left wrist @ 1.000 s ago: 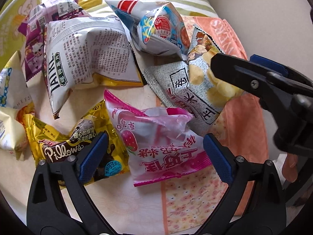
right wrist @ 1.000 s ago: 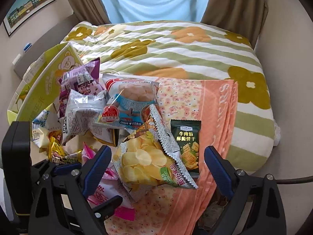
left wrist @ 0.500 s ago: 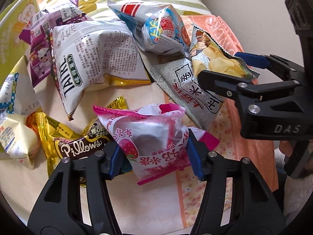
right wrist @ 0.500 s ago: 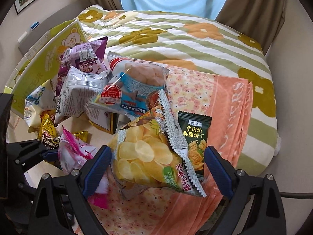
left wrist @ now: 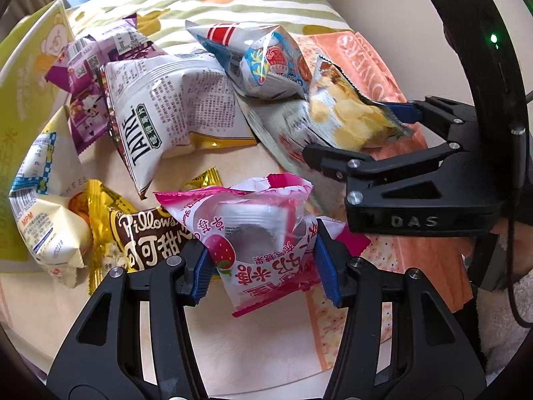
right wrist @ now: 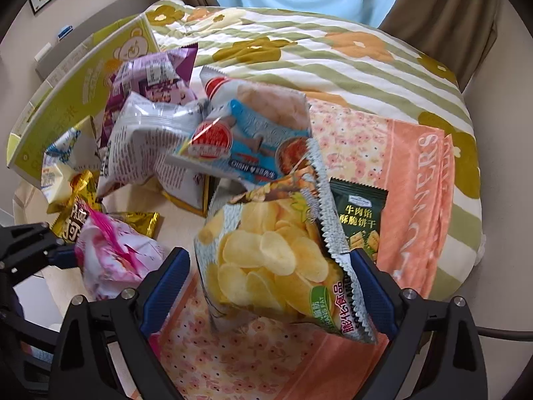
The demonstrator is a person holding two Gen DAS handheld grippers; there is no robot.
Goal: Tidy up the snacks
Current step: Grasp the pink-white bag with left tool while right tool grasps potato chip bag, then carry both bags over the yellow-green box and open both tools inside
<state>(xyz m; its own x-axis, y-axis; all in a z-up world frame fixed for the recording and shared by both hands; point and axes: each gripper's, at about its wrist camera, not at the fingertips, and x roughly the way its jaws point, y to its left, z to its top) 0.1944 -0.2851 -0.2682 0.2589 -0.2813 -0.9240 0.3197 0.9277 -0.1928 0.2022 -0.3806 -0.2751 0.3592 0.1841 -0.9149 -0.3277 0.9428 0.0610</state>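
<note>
Pink strawberry packet (left wrist: 263, 246) now pinched by left gripper (left wrist: 263, 271), right gripper (right wrist: 269, 286) closing around chip bag (right wrist: 276, 263)

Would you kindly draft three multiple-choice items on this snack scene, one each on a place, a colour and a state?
1. The dark green biscuit packet lies on:
A. the peach towel
B. the bear box
C. the bare floor

2. The packet between the left gripper's fingers is:
A. green
B. pink
C. blue

3. The right gripper is:
A. shut on nothing
B. out of view
C. open around the potato chip bag

Answers: A, towel shows beside and beneath it; B, pink strawberry packet is clamped; C, its pads flank the bag.
</note>
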